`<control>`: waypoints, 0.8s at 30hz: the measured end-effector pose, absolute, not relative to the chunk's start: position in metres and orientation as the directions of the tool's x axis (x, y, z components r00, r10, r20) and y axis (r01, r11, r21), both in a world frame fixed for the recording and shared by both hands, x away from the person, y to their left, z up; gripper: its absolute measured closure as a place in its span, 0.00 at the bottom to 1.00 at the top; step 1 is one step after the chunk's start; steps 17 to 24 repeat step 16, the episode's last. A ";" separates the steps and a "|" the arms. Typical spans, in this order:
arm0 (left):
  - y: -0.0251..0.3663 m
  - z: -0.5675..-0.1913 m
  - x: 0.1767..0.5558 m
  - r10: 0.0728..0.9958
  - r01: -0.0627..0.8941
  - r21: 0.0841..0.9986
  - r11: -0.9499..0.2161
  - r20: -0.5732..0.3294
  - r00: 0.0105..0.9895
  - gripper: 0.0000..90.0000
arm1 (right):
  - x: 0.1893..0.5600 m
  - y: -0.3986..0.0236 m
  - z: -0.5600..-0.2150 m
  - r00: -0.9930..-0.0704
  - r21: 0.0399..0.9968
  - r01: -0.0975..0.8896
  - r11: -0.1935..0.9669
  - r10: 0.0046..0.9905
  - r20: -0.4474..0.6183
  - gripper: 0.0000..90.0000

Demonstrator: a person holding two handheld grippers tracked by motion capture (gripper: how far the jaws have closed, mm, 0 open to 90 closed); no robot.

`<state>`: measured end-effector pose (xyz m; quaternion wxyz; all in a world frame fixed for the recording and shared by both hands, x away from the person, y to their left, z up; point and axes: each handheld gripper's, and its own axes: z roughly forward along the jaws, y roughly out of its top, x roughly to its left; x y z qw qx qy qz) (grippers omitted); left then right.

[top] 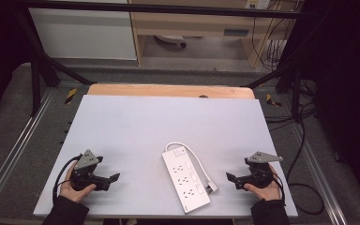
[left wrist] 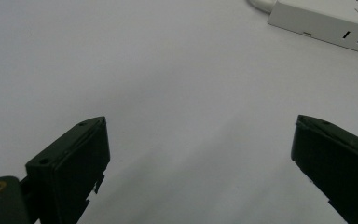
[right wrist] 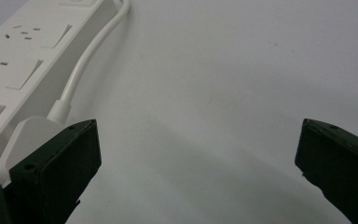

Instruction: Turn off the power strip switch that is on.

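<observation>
High view showed a white power strip (top: 186,178) lying flat near the near edge of the pale table (top: 136,122), its white cord (top: 194,157) looped along its right side to a plug (top: 211,186) beside its near end. The left gripper (top: 113,179) rested at the near left, held by the left hand (top: 75,190), jaws spread wide around nothing. The right gripper (top: 231,178), held by the right hand (top: 265,190), sat at the near right, just beside the plug, its jaws likewise wide apart and empty.
</observation>
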<state>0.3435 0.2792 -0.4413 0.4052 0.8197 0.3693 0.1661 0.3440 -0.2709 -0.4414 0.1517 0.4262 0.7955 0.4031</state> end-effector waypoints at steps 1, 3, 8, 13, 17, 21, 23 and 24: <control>0.279 -0.441 0.344 0.740 0.472 0.787 -0.399 -0.028 0.672 0.05 | 0.343 -0.272 -0.443 -0.591 0.772 0.556 0.309 0.800 0.105 0.01; 0.279 -0.442 0.344 0.740 0.473 0.785 -0.400 -0.027 0.672 0.05 | 0.342 -0.275 -0.445 -0.593 0.768 0.555 0.320 0.799 0.096 0.01; 0.278 -0.442 0.344 0.738 0.472 0.783 -0.404 -0.026 0.675 0.05 | 0.339 -0.278 -0.449 -0.594 0.761 0.560 0.327 0.799 0.094 0.01; 0.277 -0.443 0.344 0.737 0.473 0.781 -0.407 -0.026 0.676 0.05 | 0.339 -0.280 -0.449 -0.589 0.766 0.555 0.324 0.803 0.088 0.01; 0.277 -0.443 0.344 0.735 0.473 0.779 -0.411 -0.023 0.678 0.05 | 0.339 -0.280 -0.449 -0.590 0.764 0.556 0.327 0.803 0.086 0.01; 0.277 -0.443 0.344 0.735 0.473 0.779 -0.411 -0.023 0.678 0.05 | 0.339 -0.280 -0.449 -0.590 0.764 0.556 0.327 0.803 0.086 0.01; 0.277 -0.443 0.344 0.735 0.473 0.779 -0.411 -0.023 0.678 0.05 | 0.339 -0.280 -0.449 -0.590 0.764 0.556 0.327 0.803 0.086 0.01; 0.277 -0.443 0.344 0.735 0.473 0.779 -0.411 -0.023 0.678 0.05 | 0.339 -0.280 -0.449 -0.590 0.764 0.556 0.327 0.803 0.086 0.01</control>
